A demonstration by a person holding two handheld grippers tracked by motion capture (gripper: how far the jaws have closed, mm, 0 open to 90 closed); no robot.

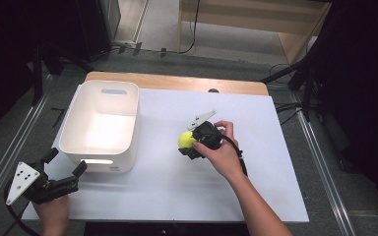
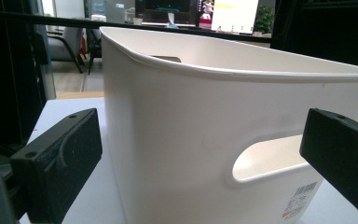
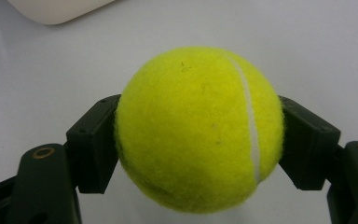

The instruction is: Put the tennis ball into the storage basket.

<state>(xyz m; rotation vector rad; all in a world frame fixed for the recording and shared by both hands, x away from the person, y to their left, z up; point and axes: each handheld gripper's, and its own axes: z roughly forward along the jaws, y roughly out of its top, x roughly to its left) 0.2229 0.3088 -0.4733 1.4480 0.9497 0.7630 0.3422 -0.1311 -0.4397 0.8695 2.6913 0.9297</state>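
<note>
The left gripper (image 1: 61,172) waits with open jaws by the white bin (image 1: 101,125). Further right, on the white counter (image 1: 177,182), the right gripper (image 1: 187,146) squeezes a fuzzy yellow tennis ball (image 3: 199,128) with a white curved line.

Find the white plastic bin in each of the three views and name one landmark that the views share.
High view: the white bin stands left of centre on the table.
Left gripper view: it rises close ahead between the open jaws, handle slot at lower right.
Right gripper view: a rounded corner at the top left edge.
Shared landmark: the white table top.
</note>
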